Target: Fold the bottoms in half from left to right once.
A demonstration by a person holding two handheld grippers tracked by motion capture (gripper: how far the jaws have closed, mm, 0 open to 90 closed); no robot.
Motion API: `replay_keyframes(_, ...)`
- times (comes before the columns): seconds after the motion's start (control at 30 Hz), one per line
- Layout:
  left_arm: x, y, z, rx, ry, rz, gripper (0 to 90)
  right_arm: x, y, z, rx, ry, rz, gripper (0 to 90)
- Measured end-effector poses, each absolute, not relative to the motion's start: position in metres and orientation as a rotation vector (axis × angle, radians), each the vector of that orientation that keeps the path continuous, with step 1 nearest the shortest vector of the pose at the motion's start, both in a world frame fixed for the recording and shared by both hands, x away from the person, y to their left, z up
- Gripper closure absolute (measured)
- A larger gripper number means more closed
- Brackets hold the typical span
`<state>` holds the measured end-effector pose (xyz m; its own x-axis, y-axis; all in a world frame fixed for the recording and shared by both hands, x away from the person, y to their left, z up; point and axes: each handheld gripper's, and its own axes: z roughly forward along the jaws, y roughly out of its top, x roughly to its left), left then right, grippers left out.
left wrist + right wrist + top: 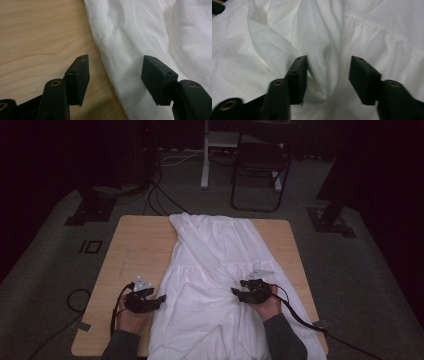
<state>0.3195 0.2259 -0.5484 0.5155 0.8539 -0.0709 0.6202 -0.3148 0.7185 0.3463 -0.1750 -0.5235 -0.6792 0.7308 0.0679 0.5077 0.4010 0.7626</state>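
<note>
We are looking down at a white dress (pixel 215 270) that is lying lengthwise along the middle of a wooden table (pixel 135 250), its narrow end reaching the table's far edge and its wide, rumpled end hanging over the near edge.

We are holding the left gripper (pixel 161 298) just beside the dress's left edge, over bare wood near the table's near end. In the left gripper view its jaws are standing spread: one black pad is hovering over the wood, the other over the cloth, so the hem of the dress (pixel 130 50) is running up between them. Neither pad is pressing on the cloth.

We are holding the right gripper (pixel 234 291) over the dress itself, right of its middle, pointing toward the dress's centre line. In the right gripper view its jaws are also standing apart, with a raised fold of the dress (pixel 324 62) sitting in the gap between them. The fold is lying close against one pad, though we cannot tell whether it is touching; the other pad is standing clear of it, so nothing is pinched.

The two grippers are well apart, with a wrinkled stretch of the dress lying between them.
</note>
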Motion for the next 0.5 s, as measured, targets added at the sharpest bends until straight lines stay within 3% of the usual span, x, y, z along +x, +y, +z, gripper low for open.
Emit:
replay_keyframes(0.03, 0.32, 0.224, -0.55, 2.056, 1.196, 0.408, 42.2, 0.347, -0.174, -0.525, 1.064, 2.419, 1.156, 68.8)
replay_keyframes(0.07, 0.321, 0.223, -0.551, 2.068, 1.187, 0.393, 42.2, 0.347, -0.174, -0.525, 1.064, 2.419, 1.156, 68.8)
replay_keyframes(0.1, 0.321, 0.221, -0.552, 2.084, 1.169, 0.376, 47.1, 0.346, -0.174, -0.525, 1.052, 2.424, 1.161, 74.8)
replay_keyframes(0.13, 0.321, 0.22, -0.552, 2.1, 1.144, 0.357, 58.3, 0.346, -0.174, -0.525, 1.048, 2.426, 1.166, 80.3)
replay_keyframes(0.17, 0.32, 0.218, -0.552, 2.109, 1.116, 0.349, 79.4, 0.345, -0.176, -0.522, 1.041, 2.415, 1.173, 86.1)
replay_keyframes(0.27, 0.316, 0.215, -0.542, 2.096, 1.079, 0.381, 87.3, 0.343, -0.178, -0.518, 1.032, 2.394, 1.184, 87.2)
replay_keyframes(0.4, 0.308, 0.22, -0.518, 2.032, 1.088, 0.462, 88.3, 0.338, -0.184, -0.509, 1.016, 2.36, 1.198, 87.7)
replay_keyframes(0.5, 0.299, 0.22, -0.499, 2.042, 1.114, 0.642, 88.5, 0.334, -0.187, -0.505, 1.009, 2.347, 1.207, 87.8)
